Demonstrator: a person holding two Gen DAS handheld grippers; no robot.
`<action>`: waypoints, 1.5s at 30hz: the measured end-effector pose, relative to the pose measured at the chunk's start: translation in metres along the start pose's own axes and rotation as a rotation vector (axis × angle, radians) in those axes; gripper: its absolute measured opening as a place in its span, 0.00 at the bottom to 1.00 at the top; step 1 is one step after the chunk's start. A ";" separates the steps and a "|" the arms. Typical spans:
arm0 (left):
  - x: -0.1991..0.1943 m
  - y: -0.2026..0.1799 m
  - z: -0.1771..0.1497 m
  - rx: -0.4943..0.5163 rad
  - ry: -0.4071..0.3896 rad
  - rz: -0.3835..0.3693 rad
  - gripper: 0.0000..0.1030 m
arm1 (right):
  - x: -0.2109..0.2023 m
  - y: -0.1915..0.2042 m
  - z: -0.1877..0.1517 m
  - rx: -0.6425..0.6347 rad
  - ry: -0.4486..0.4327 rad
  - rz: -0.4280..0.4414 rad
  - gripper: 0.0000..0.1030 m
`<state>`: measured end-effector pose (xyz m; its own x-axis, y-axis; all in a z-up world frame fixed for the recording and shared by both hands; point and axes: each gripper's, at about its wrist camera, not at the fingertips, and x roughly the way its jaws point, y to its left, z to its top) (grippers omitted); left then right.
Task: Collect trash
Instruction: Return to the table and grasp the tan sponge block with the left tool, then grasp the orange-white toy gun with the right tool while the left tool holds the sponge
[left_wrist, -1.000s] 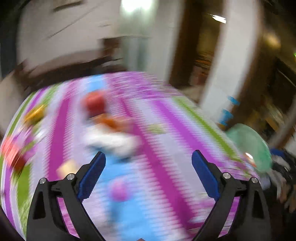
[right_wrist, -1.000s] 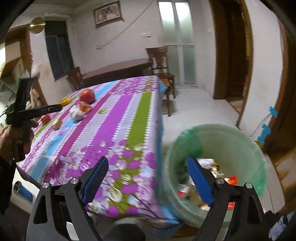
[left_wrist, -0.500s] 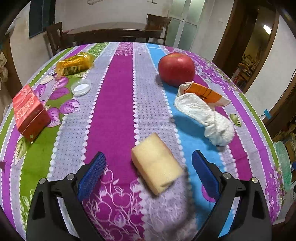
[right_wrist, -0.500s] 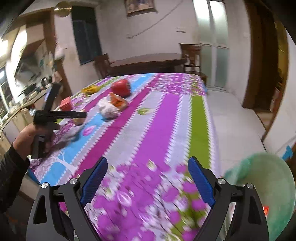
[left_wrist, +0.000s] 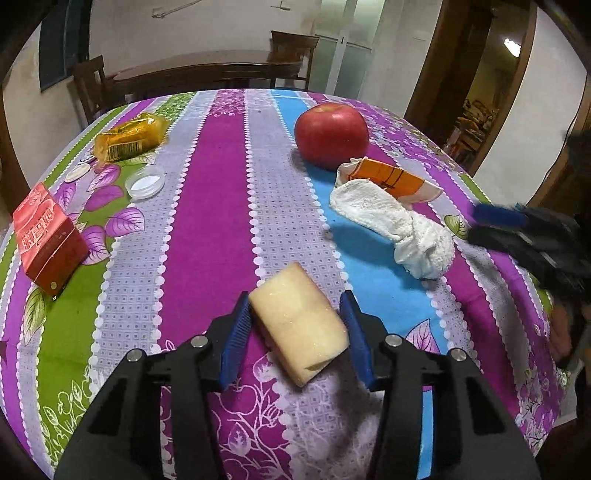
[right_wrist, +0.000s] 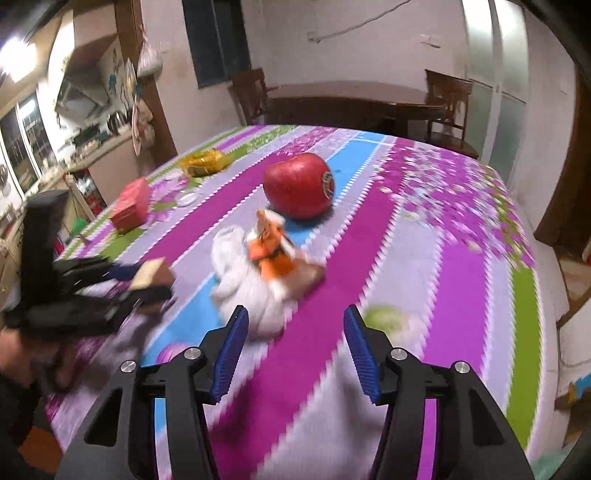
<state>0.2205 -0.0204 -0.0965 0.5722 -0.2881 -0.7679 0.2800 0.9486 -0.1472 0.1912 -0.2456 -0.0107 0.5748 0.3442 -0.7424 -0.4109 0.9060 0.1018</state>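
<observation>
- No bin shows clearly; only a pale green blur sits at the bottom right corner of the right wrist view, and what it is cannot be told.
- The red carton on the tablecloth looks shut and lies tilted on the green stripe, near the left edge.
- A small clear lid lies flat just short of a yellow wrapped packet.
- The pale yellow block has a grainy, sponge-like face and squared corners; one near corner is chipped.
- Its long axis runs from far left to near right, skewed across the jaws rather than square to them.
- The left gripper has just been closing, and the block sits between its blue pads; the left pad touches it, while the right pad stands just beside it, so a firm pinch cannot be confirmed.
- The right gripper has also just been narrowing, half spread and holding nothing, above the white cloth.
- An orange wrapper lies against the cloth, with a red apple behind.
</observation>
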 end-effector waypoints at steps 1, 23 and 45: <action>0.000 0.001 0.000 -0.003 0.000 -0.005 0.45 | 0.010 0.001 0.010 -0.002 0.005 -0.002 0.52; -0.029 0.009 -0.001 -0.052 -0.125 -0.019 0.40 | -0.036 0.037 0.024 -0.016 -0.255 -0.149 0.06; -0.137 -0.081 0.027 0.103 -0.396 -0.132 0.40 | -0.208 0.054 -0.042 0.013 -0.442 -0.304 0.06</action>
<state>0.1409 -0.0610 0.0374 0.7723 -0.4532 -0.4450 0.4350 0.8880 -0.1494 0.0201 -0.2786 0.1213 0.9108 0.1339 -0.3905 -0.1722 0.9829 -0.0647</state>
